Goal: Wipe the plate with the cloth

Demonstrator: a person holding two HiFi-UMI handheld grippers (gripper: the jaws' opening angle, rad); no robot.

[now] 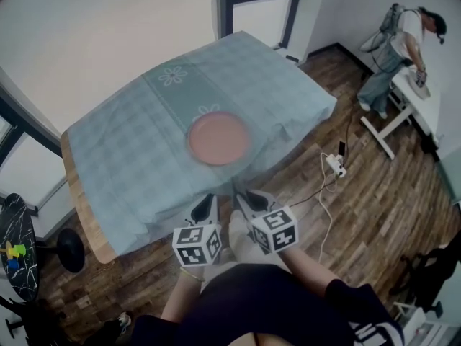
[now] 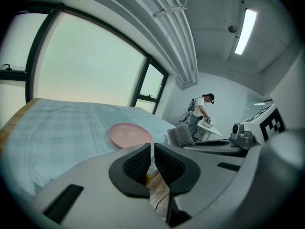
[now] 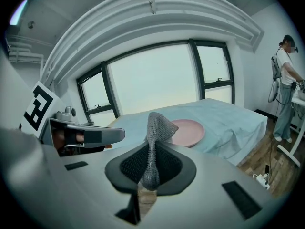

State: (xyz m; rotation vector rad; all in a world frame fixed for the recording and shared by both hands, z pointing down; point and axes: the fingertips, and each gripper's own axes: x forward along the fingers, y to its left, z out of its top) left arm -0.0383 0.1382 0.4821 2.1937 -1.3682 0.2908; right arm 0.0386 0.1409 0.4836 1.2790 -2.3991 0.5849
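The pink plate (image 1: 219, 138) sits on the blue sheet (image 1: 122, 157) over the counter (image 1: 85, 222), close to the edge nearest the person. Just off that edge, the right gripper (image 3: 151, 156) has its fingers (image 3: 170, 163) clamped on the grey cloth (image 3: 157, 128). Beside it, the left gripper (image 2: 151, 162) is closing its fingers (image 2: 136, 165), with a thin gap and nothing between them.

Plate (image 1: 219, 138) is sitting on the table (image 1: 108, 157), toward its near edge. Power strip (image 1: 336, 164) is lying on the floor (image 1: 374, 207), right of the table.
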